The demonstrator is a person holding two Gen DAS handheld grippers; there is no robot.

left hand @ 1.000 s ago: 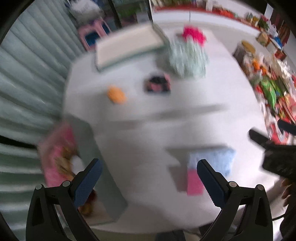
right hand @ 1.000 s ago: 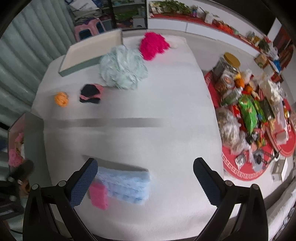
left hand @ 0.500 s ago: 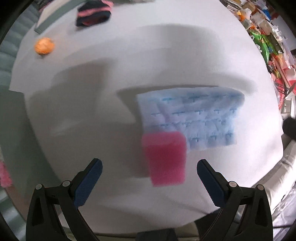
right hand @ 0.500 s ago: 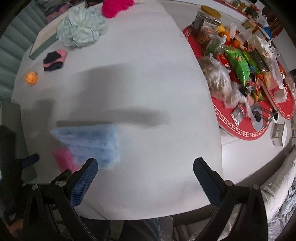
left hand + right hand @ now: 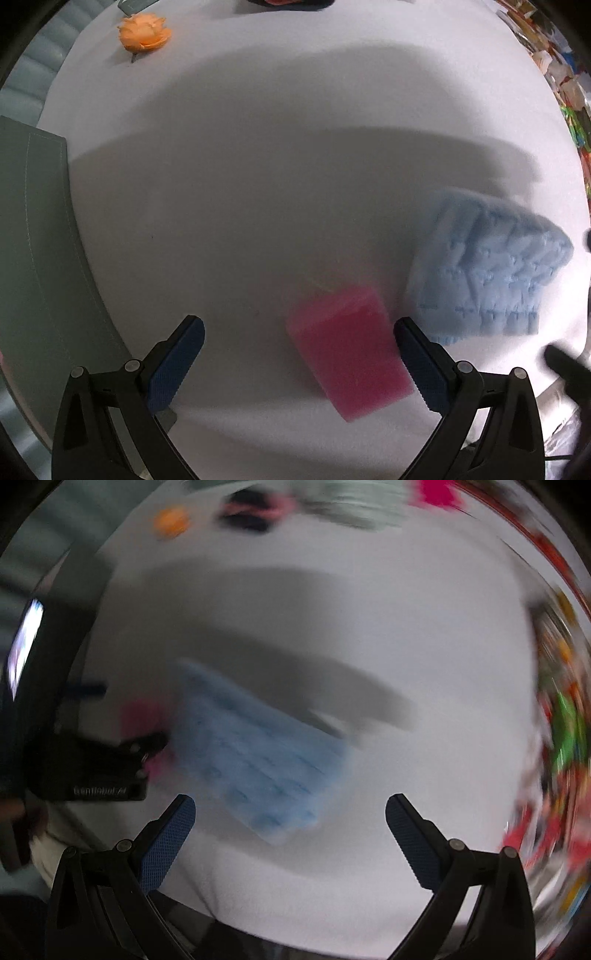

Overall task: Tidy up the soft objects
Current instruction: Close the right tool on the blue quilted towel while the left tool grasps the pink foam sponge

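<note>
Left gripper [image 5: 295, 349] has dropped, spread, beside the pink sponge block [image 5: 349, 352] (right gripper [image 5: 290, 825] also spread).

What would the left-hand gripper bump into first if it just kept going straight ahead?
Probably the pink sponge. The left gripper is open and the sponge lies just ahead, nearer its right finger, on the white table. The blue cloth sits off to the right. Depth is hard to judge.

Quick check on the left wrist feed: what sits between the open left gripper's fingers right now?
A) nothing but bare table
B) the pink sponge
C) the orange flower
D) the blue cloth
B: the pink sponge lies between the open fingers of the left gripper, close to its right finger, while the blue cloth lies outside to the right.
</note>
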